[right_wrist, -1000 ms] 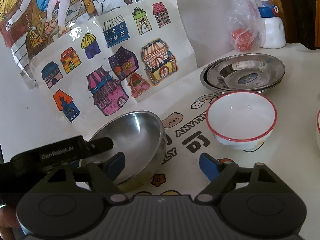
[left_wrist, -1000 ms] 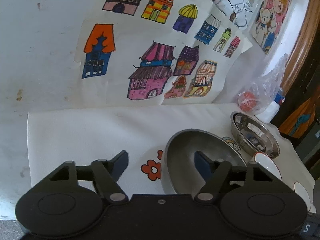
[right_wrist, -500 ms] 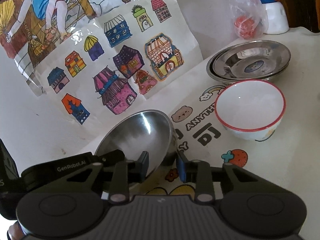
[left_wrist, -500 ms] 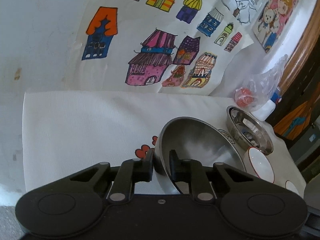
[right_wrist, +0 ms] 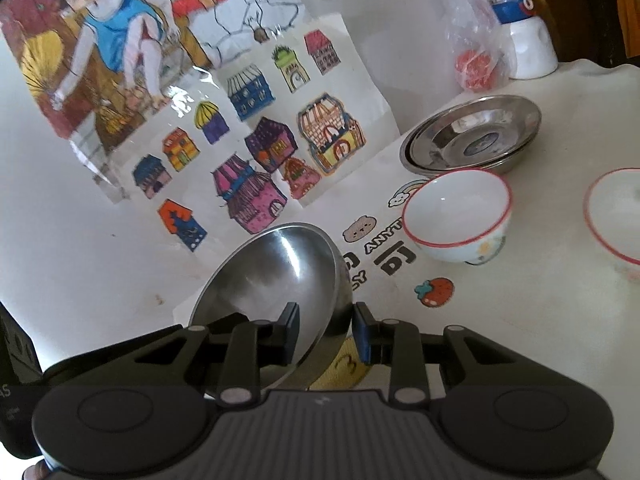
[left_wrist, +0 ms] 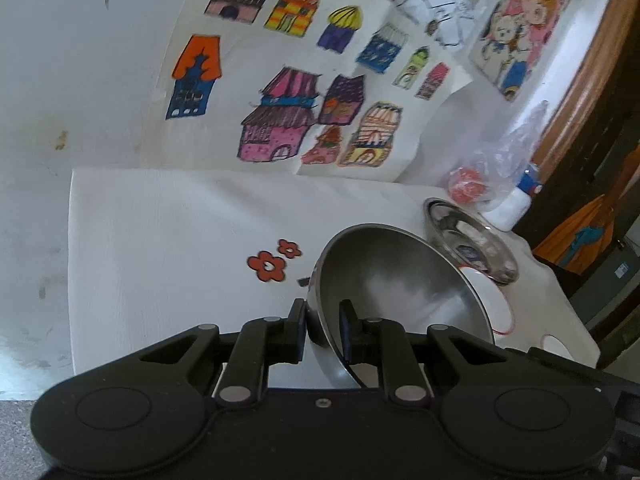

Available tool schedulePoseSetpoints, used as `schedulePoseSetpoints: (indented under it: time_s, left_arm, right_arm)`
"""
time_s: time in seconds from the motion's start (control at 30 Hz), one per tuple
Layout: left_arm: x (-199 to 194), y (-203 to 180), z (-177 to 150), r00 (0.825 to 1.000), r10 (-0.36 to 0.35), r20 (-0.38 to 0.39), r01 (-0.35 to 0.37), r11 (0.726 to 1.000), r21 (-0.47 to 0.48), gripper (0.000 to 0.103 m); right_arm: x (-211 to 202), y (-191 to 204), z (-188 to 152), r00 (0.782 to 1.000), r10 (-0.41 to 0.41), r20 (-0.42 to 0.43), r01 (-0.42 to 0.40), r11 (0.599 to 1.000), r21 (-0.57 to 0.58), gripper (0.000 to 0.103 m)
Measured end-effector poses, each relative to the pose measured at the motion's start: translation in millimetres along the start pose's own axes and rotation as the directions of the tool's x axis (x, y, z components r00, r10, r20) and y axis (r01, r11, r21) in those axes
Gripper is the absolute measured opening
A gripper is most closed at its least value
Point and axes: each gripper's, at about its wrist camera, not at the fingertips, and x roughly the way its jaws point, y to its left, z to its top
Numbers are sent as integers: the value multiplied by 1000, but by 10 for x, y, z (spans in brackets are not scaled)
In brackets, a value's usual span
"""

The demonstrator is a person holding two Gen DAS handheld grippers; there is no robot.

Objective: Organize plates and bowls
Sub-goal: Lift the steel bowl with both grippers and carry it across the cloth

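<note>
Both grippers went from spread either side of the steel bowl (left_wrist: pixel 400 280) a second ago, to clamped on its rim half a second ago, and now it's up off the tabletop (left_wrist: pixel 160 220) and tilted. Left gripper (left_wrist: pixel 323 330): jaws pinching the rim on the bowl's left side, one finger inside, one outside. Right gripper (right_wrist: pixel 326 332): jaws pinching the opposite rim the same way, a bit less tightly closed than the left from the look of it. In the left view the flower prints that sat partly under the bowl are now fully exposed, so it has left its spot near the tabletop's middle; whether the base is completely clear of the cloth I can't say, the lower edge is hidden behind the gripper bodies. Meaning: grasp is done, we're in the carry phase. Likely target is the steel plates (right_wrist: pixel 472 136) stacked toward the far right corner, or a spot by the white bowl (right_wrist: pixel 456 212) just in front of them; a second red-rimmed bowl (right_wrist: pixel 616 212) sits at the right edge. Risk: two-point rim pinch on polished steel, tilt could let it slip.
</note>
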Motion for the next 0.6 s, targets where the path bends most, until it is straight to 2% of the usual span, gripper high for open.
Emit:
schedulePoseSetpoints:
  time_s: [0.2, 0.6]
  left_arm:
    - [-301, -247, -172, 1000, -16, 18, 15, 999, 45, 19]
    - [-728, -674, -738, 999, -35, -24, 38, 989, 139, 19]
  right_arm:
    - [-454, -178, -105, 1000, 7, 12, -7, 1000, 18, 34]
    - [-1027, -433, -497, 1000, -26, -14, 27, 999, 36, 34]
